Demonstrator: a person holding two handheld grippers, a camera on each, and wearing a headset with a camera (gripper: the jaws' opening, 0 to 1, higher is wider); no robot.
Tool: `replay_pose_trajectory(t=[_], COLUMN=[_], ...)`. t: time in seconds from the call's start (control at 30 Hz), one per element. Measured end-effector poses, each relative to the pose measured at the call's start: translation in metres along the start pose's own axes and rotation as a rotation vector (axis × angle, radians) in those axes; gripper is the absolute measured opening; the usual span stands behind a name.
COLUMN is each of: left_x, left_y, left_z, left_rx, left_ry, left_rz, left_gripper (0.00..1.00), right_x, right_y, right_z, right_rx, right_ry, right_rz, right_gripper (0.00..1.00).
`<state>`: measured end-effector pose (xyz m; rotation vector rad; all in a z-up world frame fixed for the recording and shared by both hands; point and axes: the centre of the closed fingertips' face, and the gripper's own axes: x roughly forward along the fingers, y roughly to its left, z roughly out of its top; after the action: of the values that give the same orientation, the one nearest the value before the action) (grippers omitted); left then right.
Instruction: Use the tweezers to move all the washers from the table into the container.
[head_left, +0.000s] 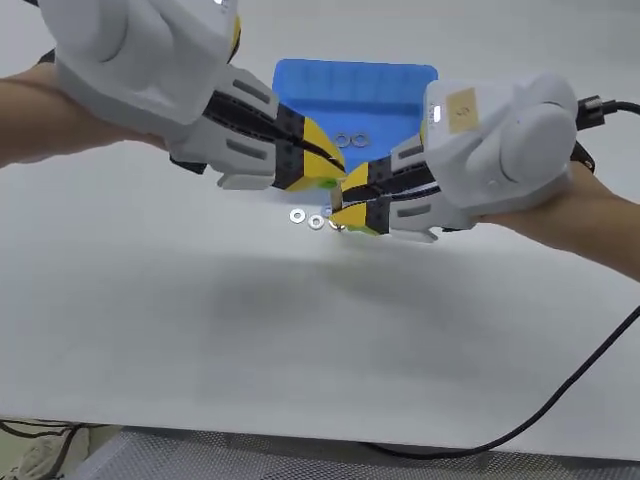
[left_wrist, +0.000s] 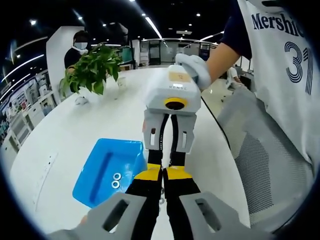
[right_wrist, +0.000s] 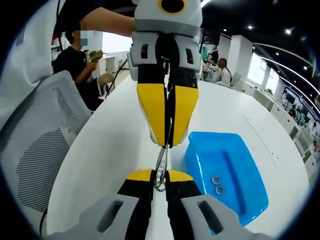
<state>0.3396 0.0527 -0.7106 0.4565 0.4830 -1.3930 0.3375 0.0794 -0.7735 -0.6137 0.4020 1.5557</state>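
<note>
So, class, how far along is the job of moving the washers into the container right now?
Done: two washers lie in the blue container. In hand: the tweezers run from the left gripper's closed fingers to the right gripper's tips, where a small ring, possibly a washer, sits. Left: at least two loose washers on the table by the grippers.

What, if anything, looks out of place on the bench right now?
Nothing looks spilled or damaged. One oddity: the tweezers bridge both grippers, clamped in the left gripper with their other end at the right gripper, between its jaws, near loose washers.
</note>
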Motion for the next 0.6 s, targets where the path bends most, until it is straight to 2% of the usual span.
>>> replay_pose_trajectory(t=[0.4, 0.6], left_x=[0.002, -0.007], left_y=[-0.007, -0.012], left_z=[0.002, 0.007], left_rx=[-0.019, -0.024], left_ry=[0.004, 0.002], left_rz=[-0.022, -0.023], left_gripper=[0.05, 0.05], right_x=[-0.001, -0.004], right_y=[0.003, 0.006], right_z=[0.0, 0.01], right_rx=[0.01, -0.005], right_ry=[0.008, -0.004], right_rz=[0.003, 0.01], right_gripper=[0.09, 0.09])
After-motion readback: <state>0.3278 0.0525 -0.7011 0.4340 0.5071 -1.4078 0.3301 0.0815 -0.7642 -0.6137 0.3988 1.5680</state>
